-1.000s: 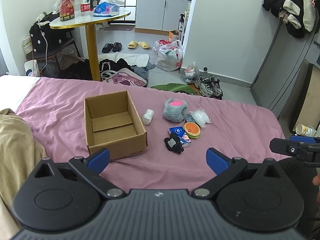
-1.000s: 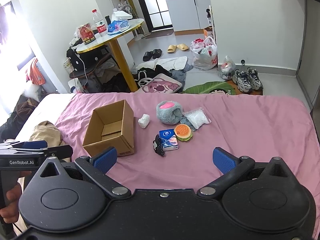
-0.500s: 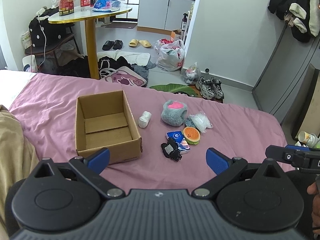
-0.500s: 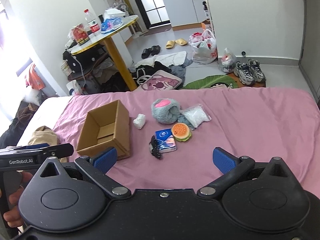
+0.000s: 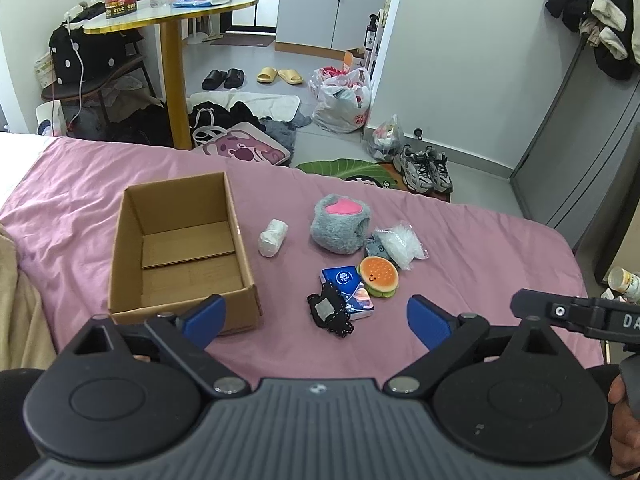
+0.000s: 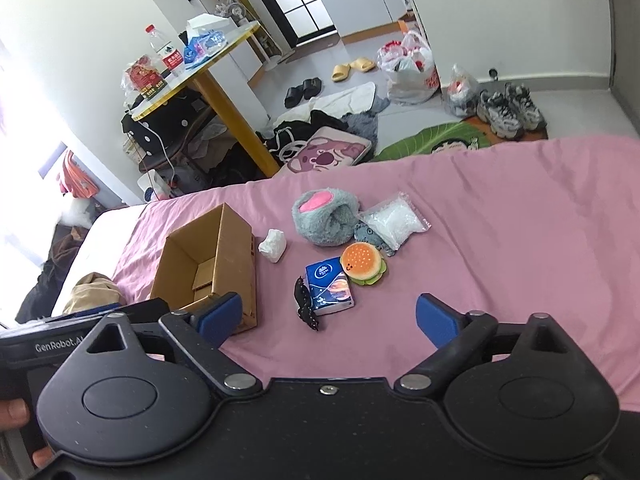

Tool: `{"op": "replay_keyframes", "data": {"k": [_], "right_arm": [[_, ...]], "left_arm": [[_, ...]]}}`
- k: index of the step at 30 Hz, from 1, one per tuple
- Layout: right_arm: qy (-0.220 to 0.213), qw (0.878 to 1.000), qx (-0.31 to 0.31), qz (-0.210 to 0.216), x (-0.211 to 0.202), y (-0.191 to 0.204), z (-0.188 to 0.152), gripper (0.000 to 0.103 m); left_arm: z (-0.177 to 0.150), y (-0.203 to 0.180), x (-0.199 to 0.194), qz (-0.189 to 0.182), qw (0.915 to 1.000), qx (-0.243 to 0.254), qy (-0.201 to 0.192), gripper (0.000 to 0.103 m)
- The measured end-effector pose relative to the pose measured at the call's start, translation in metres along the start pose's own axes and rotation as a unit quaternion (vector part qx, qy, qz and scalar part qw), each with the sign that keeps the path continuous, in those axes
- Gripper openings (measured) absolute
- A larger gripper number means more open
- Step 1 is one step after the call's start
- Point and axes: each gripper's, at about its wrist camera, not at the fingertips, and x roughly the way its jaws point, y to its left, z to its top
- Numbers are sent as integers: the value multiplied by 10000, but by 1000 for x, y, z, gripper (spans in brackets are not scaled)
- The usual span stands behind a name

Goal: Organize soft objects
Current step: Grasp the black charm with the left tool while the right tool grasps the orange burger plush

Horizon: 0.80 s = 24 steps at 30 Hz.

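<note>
Both grippers hover above the near edge of a bed covered by a pink sheet (image 5: 480, 240), and neither touches anything. The left gripper (image 5: 316, 318) has its blue-tipped fingers spread wide and empty; the right gripper (image 6: 329, 316) is likewise spread wide and empty. An open cardboard box (image 5: 180, 248) stands upright on the sheet at the left, with nothing inside. Just right of it lies a small white roll (image 5: 273, 237). Farther right sits a grey plush (image 5: 340, 224) with a pink patch on top, and beside that a clear bag (image 5: 402, 243) of white material. Nearer the grippers, a burger toy (image 5: 378, 276) touches a blue tissue pack (image 5: 347, 290), and a black lace piece (image 5: 330, 314) lies against the pack's near-left corner. All the soft things are outside the box.
</note>
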Motion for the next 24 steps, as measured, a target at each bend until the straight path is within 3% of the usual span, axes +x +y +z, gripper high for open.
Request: {"op": "replay_keyframes", "data": {"k": [12, 24], "right_arm": [[395, 9971, 525, 374, 57, -31, 14, 70], [662, 9930, 855, 472, 105, -48, 30, 62]], "left_arm": [[6, -6, 51, 17, 9990, -227, 385, 74], [11, -16, 113, -65, 9947, -578, 846, 58]]}}
